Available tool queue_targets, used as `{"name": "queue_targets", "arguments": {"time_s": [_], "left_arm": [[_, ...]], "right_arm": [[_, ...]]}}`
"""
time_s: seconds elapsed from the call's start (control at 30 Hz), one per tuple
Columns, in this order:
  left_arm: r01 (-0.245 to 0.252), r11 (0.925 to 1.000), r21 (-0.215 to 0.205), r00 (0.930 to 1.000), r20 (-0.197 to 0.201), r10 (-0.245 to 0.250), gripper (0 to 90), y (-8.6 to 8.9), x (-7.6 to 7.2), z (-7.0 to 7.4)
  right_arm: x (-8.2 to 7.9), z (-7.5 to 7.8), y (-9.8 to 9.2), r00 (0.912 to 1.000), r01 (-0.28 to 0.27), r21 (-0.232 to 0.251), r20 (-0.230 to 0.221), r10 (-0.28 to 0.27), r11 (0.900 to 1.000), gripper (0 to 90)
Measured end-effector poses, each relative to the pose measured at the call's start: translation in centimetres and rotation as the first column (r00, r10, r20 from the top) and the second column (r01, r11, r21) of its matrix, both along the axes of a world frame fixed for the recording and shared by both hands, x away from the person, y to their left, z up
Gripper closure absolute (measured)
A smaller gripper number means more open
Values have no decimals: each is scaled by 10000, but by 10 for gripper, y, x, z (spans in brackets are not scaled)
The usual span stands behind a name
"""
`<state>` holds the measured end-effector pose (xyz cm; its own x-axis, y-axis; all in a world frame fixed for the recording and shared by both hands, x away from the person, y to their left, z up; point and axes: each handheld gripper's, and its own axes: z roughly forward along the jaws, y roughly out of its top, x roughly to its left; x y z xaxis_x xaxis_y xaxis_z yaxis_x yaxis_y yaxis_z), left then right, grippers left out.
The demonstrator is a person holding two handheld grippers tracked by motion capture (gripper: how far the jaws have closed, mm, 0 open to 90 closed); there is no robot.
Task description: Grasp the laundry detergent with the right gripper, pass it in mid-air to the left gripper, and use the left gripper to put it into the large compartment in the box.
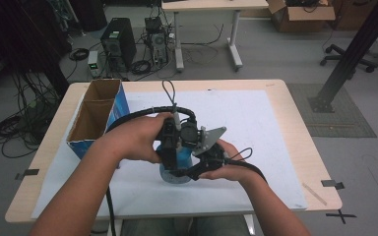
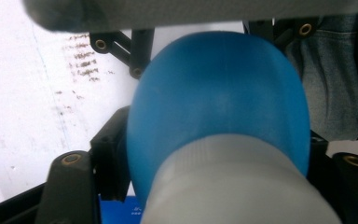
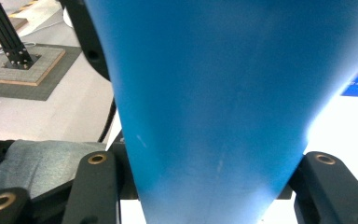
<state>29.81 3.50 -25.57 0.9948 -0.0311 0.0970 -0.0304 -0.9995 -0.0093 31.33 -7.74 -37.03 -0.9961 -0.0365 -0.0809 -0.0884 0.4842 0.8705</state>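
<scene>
A blue bottle [image 1: 181,158] with a whitish cap [image 2: 233,182] is held just above the white sheet, near the table's front middle. Both hands meet around it. My left gripper [image 1: 170,147] comes from the left and its black jaws close on the cap end; in the left gripper view that gripper [image 2: 214,186] has the bottle pressed between its jaws. My right gripper [image 1: 198,164] comes from the right. In the right gripper view the bottle's blue body [image 3: 214,93] sits tightly between the jaws of that gripper [image 3: 212,186].
An open cardboard box [image 1: 97,114] with blue sides stands at the table's left. A white sheet [image 1: 256,128] covers most of the wooden table [image 1: 300,128]. A thin wooden stick [image 1: 314,193] lies near the front right corner. Cables, computers and a desk stand on the floor beyond.
</scene>
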Motion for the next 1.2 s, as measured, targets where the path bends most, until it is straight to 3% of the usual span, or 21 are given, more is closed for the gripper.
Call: {"name": "queue_targets", "arguments": {"time_s": [0.07,0.37,0.57,0.87,0.9,1.03,1.07,1.2], "left_arm": [[0,10000,-81,10000,6,0,375,0,0,1],[-65,9999,103,9999,85,64,383,0,-1,-1],[-134,9995,299,9999,24,133,387,-3,-1,3],[-209,9994,267,9997,125,206,388,-4,-1,7],[-232,9994,270,9996,188,227,388,-5,-1,7],[-275,9993,258,9996,117,272,388,-4,1,8],[-294,9993,242,9995,126,291,388,-4,2,8],[-313,9994,169,9994,127,311,387,-3,2,11]], "right_arm": [[-1,1,0,9999,54,34,-158,-53,10000,454],[0,1,0,9999,71,-102,-99,-72,9999,455],[0,2,0,10000,55,23,-6,-55,10000,453],[-1,4,-1,9997,255,267,-2,-255,9993,433],[-2,5,-2,9991,311,415,-316,-298,9987,398],[-2,5,-5,9984,391,531,-436,-368,9978,342],[0,6,-7,9987,495,516,-114,-490,9974,304],[0,5,-11,9968,668,588,-479,-640,9960,240]]}}
